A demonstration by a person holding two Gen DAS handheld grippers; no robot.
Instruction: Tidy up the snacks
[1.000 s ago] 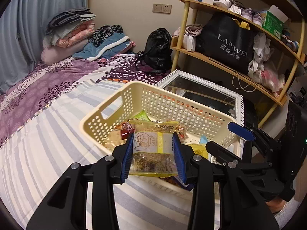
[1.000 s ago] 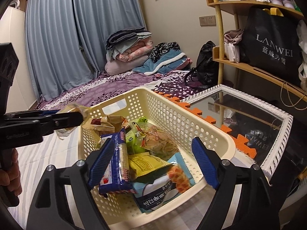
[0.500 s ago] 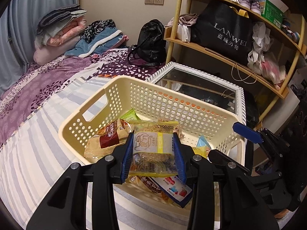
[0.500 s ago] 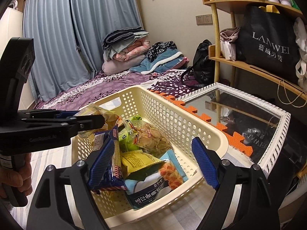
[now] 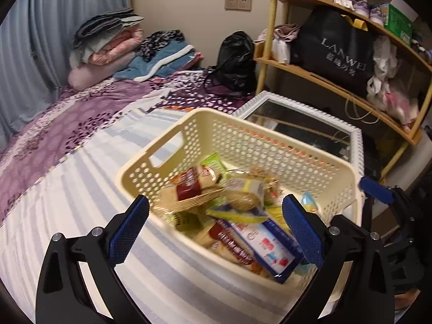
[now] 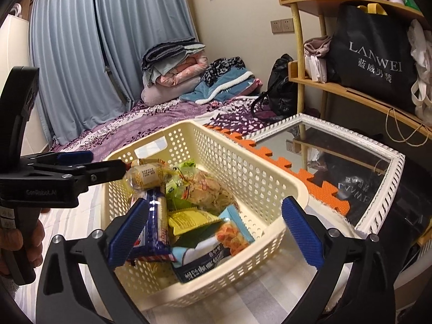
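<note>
Over the cream perforated basket [image 5: 270, 145] on the striped bed, the left gripper [image 5: 216, 229] jaws are opening, the yellow snack packet [image 5: 243, 191] dropping onto the pile; right gripper [image 6: 216, 229] also opening, empty. Withdraw clear of the rim.

Striped bed [image 5: 67, 202] lay bare across the left and lower frame; free passage there. Cream basket [image 5: 243, 135] blocked the centre, its perforated walls standing high, open only from above. Snack packets [image 6: 194, 210] filled its floor, heaped toward the left. White-framed mirror [image 6: 378, 162] lay just beside the basket on the right, the wooden shelf [image 6: 351, 89] behind it. Folded bedding [image 5: 108, 46] closed off the upper left.
</note>
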